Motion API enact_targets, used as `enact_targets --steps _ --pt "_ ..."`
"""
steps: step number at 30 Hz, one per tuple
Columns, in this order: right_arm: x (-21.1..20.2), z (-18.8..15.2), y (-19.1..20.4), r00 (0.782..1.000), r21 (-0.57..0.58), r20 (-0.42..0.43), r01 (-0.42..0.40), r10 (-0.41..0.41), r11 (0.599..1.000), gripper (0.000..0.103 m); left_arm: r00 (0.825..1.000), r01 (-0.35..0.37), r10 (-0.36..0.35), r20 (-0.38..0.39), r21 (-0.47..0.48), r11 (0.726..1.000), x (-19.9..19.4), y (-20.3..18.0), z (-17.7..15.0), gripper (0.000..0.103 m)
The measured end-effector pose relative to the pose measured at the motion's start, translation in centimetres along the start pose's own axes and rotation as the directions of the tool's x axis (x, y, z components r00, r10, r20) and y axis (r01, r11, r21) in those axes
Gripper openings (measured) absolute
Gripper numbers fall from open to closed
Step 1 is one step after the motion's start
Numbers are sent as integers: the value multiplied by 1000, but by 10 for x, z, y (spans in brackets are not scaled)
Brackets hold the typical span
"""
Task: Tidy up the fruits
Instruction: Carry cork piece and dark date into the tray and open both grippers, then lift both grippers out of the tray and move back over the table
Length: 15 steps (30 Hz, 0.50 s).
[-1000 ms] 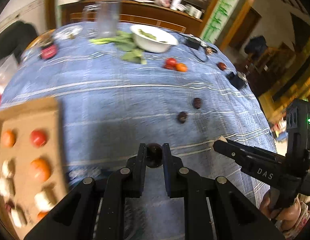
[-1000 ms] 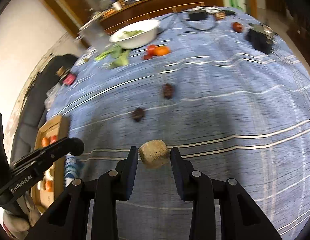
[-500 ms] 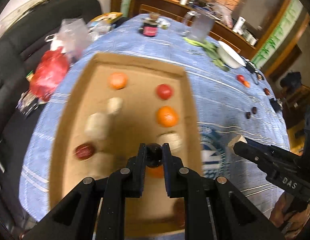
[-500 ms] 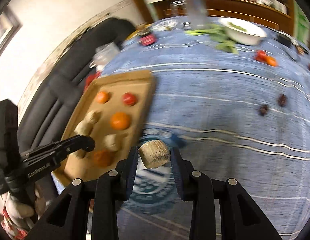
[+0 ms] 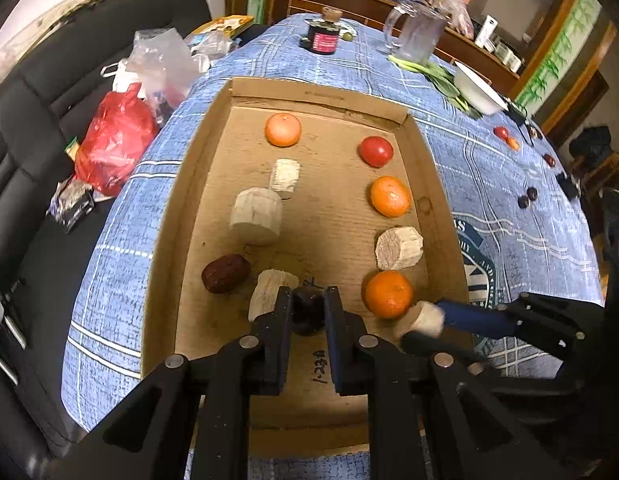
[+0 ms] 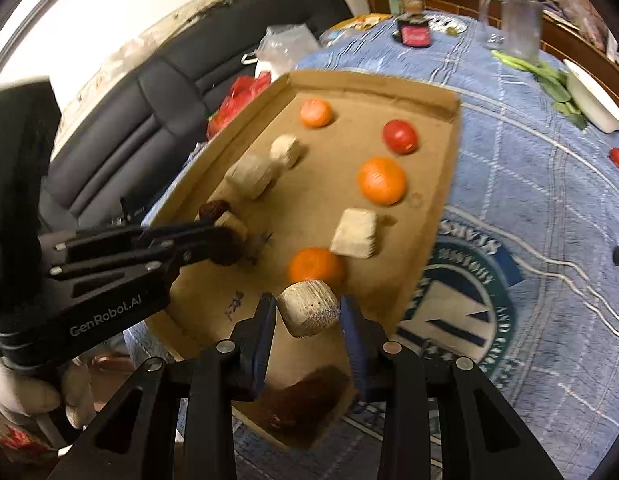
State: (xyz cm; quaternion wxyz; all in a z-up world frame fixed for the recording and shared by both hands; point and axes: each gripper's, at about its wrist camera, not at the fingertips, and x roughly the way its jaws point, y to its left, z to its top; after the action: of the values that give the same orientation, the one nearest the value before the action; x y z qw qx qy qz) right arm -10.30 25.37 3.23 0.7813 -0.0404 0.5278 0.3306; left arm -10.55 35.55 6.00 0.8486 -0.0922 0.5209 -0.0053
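Both tools are over the shallow brown cardboard tray (image 5: 213, 128) on the blue plaid-cloth desk (image 5: 509, 184), each loaded. Left tool (image 5: 307, 308) is pinching a small dark round fruit, prob. a date or plum (image 5: 306, 312), low over the tray floor in the near-middle, just beside a pale fibrous cut chunk (image 5: 269, 292) and near a dark red wrinkled date (image 5: 225, 273). Right tool (image 6: 309, 312) is pinching a pale cylindrical cut piece w/ speckled end (image 6: 309, 308), held above the tray's near right part, just in front of the near orange tangerine (image 6: 315, 266).

The tray already shows two rough columns: left w/ an orange fruit, pale chunks, red date; right w/ a red tomato (image 5: 375, 151), tangerines and a pale chunk alternating.

Step in hand, as I read it: setting both items down.

- Left: lower the dark fruit till it touches cardboard before spreading the fingers; it's round and will likely roll if dropped. Aim for the bare spot near the red date, w/o nudging the pale chunk.
- Right: place the pale piece on a flat cut face so it stays put, in the gap nearer than the tangerine, clear of the tray wall.
- Keep the tools apart; they're close in both views. Release one at a time, lift straight up.

More small fruits (image 5: 527, 198) lie far out on the desk, so the task is prob. not finished.
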Motion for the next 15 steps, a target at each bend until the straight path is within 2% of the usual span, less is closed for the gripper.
enact_targets --steps 6,15 --pt "9 -5 5 1000 -17 -22 16 -17 1000 37 999 29 -28 -27 22 999 10 -7 0 17" --pt "12 -4 6 1000 -15 -18 21 -21 1000 37 996 74 -75 -38 -27 997 11 1 7 20"
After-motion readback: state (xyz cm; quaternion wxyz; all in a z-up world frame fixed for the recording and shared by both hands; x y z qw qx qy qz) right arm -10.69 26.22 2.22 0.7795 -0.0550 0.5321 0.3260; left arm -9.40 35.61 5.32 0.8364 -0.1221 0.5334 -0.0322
